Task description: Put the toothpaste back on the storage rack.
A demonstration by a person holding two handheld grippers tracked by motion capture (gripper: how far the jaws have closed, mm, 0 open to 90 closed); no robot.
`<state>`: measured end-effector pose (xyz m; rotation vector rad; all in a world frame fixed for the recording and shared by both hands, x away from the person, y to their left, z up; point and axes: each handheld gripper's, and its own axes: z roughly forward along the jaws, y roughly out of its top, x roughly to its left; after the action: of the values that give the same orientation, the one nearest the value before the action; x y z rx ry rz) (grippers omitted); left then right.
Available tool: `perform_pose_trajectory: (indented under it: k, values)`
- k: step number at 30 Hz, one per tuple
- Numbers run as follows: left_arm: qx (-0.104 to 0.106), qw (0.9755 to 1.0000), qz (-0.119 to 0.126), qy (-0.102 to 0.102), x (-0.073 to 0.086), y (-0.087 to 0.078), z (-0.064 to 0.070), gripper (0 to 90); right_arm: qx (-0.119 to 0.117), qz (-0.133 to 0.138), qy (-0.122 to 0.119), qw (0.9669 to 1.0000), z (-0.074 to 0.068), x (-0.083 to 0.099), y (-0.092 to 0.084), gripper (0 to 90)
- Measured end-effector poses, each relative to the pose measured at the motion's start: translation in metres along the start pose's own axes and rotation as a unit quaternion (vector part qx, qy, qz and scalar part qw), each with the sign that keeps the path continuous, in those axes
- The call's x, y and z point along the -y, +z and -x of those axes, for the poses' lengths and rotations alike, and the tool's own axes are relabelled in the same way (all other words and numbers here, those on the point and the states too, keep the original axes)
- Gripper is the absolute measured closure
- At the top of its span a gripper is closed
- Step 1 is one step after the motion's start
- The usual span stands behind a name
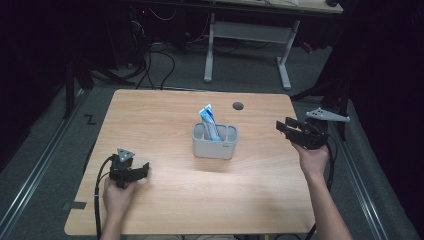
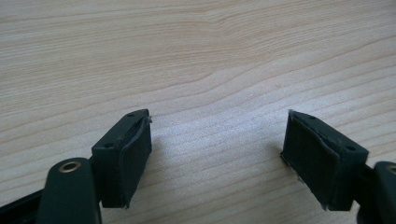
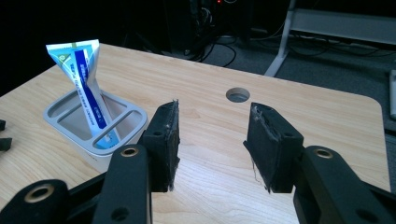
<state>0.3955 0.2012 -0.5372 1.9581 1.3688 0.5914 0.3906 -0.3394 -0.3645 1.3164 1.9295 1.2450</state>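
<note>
A grey divided holder stands near the middle of the wooden table, with a blue and white tube upright in it. In the right gripper view the tube leans in the holder at the left. My right gripper hovers to the right of the holder by the table's right edge, open and empty, its gap over bare wood. My left gripper rests low at the front left, also open with nothing between its fingers, pointing at bare wood.
A round cable hole lies in the tabletop behind the holder. Beyond the table a white desk frame and loose cables sit on the grey floor. Dark curtains close in on both sides.
</note>
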Motion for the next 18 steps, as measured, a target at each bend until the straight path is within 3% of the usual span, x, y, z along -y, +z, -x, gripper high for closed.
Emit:
perform_pose_trajectory:
  k: [18]
  values:
    - [-0.002, 1.0, -0.001, -0.004, 0.0, 0.0, -0.001, 23.0, 0.005, -0.007, 0.022, 0.9997, 0.004, 0.031, -0.007, 54.0]
